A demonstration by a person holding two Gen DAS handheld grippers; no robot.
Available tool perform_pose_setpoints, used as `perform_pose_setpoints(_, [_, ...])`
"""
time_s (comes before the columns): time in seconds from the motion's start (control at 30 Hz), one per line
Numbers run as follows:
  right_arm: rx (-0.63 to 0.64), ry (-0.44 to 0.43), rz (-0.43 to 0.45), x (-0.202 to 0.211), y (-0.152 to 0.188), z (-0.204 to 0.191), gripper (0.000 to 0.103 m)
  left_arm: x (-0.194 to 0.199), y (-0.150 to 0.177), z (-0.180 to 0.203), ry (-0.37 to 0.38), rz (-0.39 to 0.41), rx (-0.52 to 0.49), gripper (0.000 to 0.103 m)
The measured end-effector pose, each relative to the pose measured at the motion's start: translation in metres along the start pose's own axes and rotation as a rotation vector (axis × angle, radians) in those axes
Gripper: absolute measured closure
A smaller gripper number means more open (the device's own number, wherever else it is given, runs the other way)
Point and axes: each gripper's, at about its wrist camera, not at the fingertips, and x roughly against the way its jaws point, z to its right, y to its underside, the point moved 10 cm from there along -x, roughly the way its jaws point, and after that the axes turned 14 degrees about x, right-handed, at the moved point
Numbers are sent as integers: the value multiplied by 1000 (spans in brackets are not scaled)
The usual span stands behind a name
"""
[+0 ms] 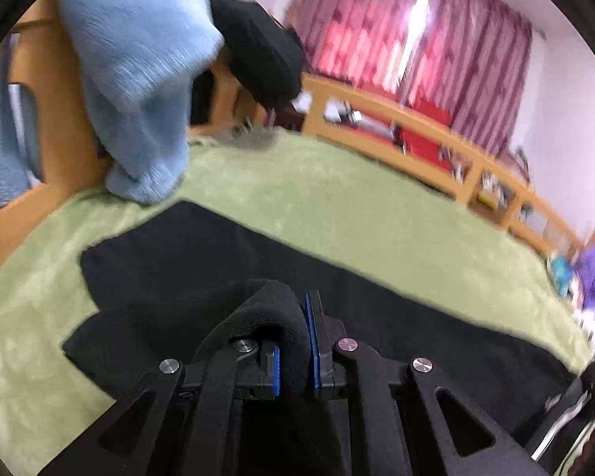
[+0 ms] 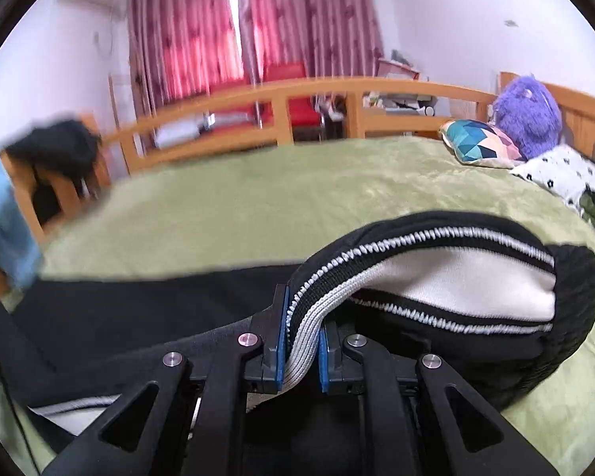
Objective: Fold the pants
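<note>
Right now the pants (image 1: 202, 261) lie spread across the bed, a broad sheet of soft black knit, flat and matte on the green cover, with one edge lifted at each gripper. Over on the right wrist view the same pants (image 2: 436, 277) show their trim: a white panel bordered by zigzag white stitching on black, a grey ribbed band, and a thick ribbed black cuff curling round at the far end like a loop. The right gripper (image 2: 302, 341) has its blue pads squeezed onto that grey ribbed band, the fabric bunched between them and draping forward. The left gripper (image 1: 293, 341) pinches a rolled fold of plain black cloth, which bulges up in a rounded hump between its blue pads. Both sets of black linkage arms with silver pins fan out below.

Beneath it all, the green blanket (image 1: 337, 198) looks plush and fleecy, slightly mottled. A pale blue knitted garment (image 1: 139, 79) hangs down to touch the blanket's far edge, with a dark garment (image 1: 258, 51) draped behind it. A curved wooden bed rail (image 2: 297, 91) runs along the far side. At the headboard end sit a geometric-patterned cushion (image 2: 480, 142), a fuzzy purple plush (image 2: 527, 111) and a white spotted pillow (image 2: 567, 170). Pink curtains (image 2: 202, 31) hang beyond.
</note>
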Motion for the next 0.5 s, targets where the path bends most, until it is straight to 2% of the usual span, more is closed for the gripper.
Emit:
perform_pose_setpoints(0.07, [20,8,-41,-18,15,-6,84,-7,13,4,-17,-49,-44,91])
perform_pose_setpoints(0.1, [32,-7,-71,-25,23,-11,75,-7,15,6,-22,-68,-57,84])
perform_pose_setpoints(0.13, [47,-32,-106,-31,31,-16,68,-3,18,9,-18,-90,-71,73])
perform_pose_setpoints(0.17, [55,-45,-127,-31,37,-19,67,5,19,11,-10,-86,-72,65])
perform_pose_setpoints(0.23, [66,-57,-134,-17,39,-21,64,23,15,11,1,-40,-57,27])
perform_pose_setpoints(0.27, [67,-57,-116,-3,38,-20,61,40,13,11,5,13,-57,24])
perform_pose_setpoints(0.33, [71,-49,-67,28,36,-17,42,64,12,12,7,65,-99,24])
perform_pose_setpoints(0.43, [87,-14,-35,66,40,-12,39,92,23,9,13,68,-136,24])
perform_pose_setpoints(0.5, [65,-29,-47,88,54,-10,32,113,37,3,41,39,-132,24])
